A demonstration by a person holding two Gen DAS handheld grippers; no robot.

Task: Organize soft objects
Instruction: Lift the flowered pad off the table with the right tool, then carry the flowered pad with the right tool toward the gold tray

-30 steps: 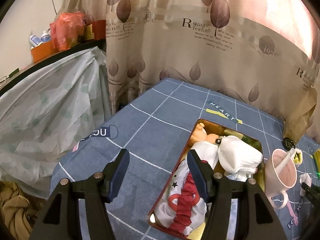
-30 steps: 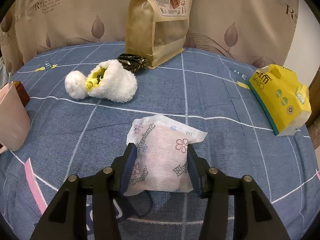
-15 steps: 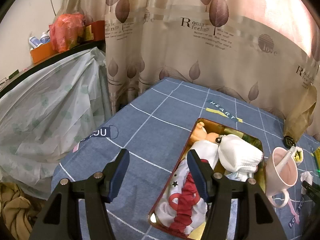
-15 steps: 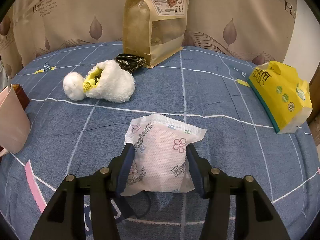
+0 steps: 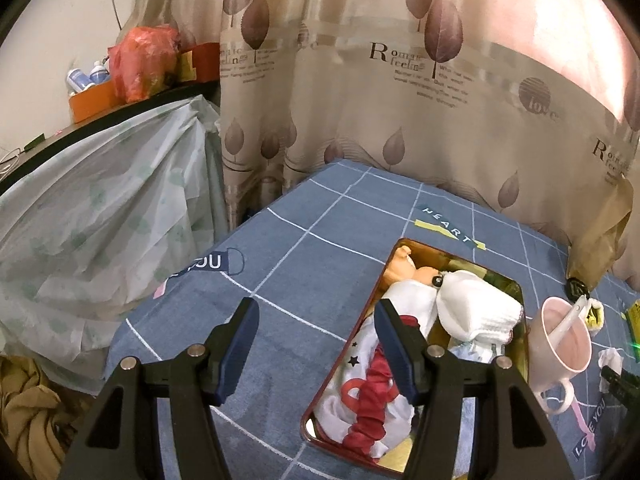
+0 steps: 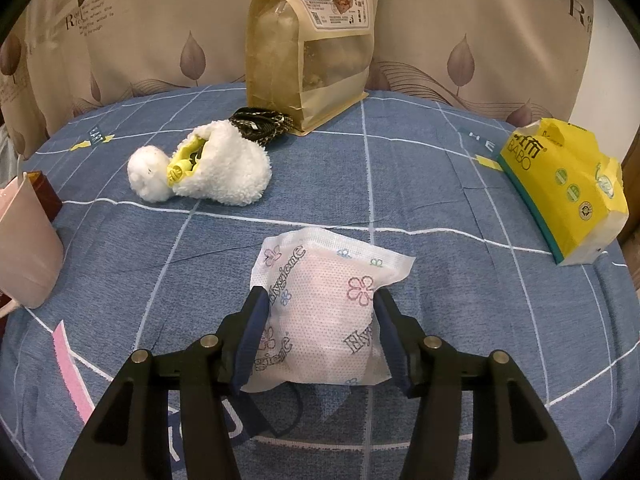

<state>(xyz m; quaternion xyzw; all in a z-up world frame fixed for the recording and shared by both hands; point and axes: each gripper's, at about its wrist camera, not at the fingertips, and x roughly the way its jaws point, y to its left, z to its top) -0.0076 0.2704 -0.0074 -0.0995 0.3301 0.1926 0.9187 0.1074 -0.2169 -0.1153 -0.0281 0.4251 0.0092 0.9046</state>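
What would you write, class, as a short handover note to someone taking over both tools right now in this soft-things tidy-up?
Left tool: open, empty, above the blue cloth beside the tray.
Right tool: around the white packet, jaws opening; the packet lies on the cloth.
Done: tray already holds a doll, a white sock and red-and-white clothing.
Left: the packet and the fluffy white pouch are outside the tray. The pink cup stands beside the tray.
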